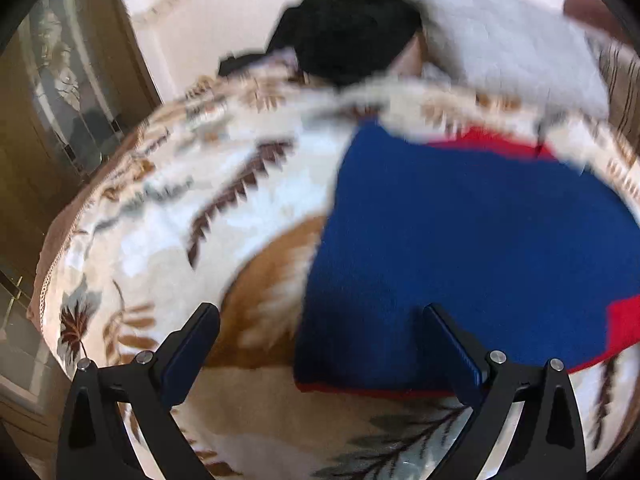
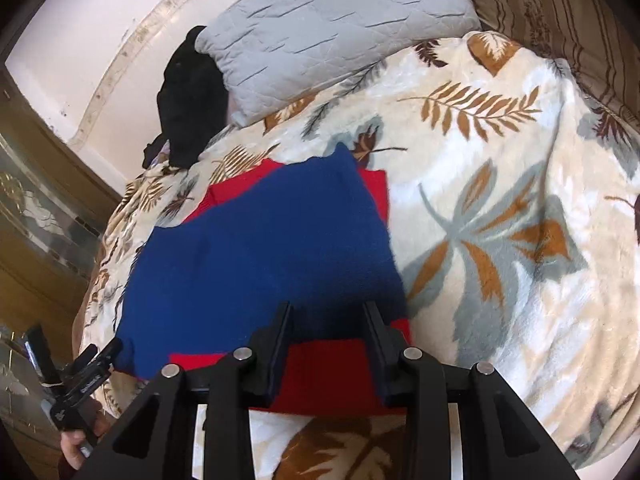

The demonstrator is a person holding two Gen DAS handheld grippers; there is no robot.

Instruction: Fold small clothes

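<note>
A blue knitted garment [image 1: 460, 240] [image 2: 260, 260] with red parts lies flat on the leaf-patterned blanket [image 2: 500, 240]. A red band [image 2: 328, 376] shows along its near edge and more red at its far end. My left gripper [image 1: 320, 312] stands wide open over the garment's near left corner, one finger over the blanket and the other over the blue cloth, with nothing held. My right gripper [image 2: 327, 308] hovers over the near edge with its fingers partly apart. Blue and red cloth lies below the gap and I see nothing pinched. The left gripper [image 2: 74, 354] also shows at the lower left, in a hand [image 2: 76, 450].
A grey quilted pillow [image 2: 320, 32] lies at the head of the bed, with a black garment [image 2: 192, 96] [image 1: 348, 28] heaped beside it. A brown cabinet with glass doors [image 1: 60, 100] stands past the bed's left edge. Striped bedding [image 2: 560, 20] lies at the far right.
</note>
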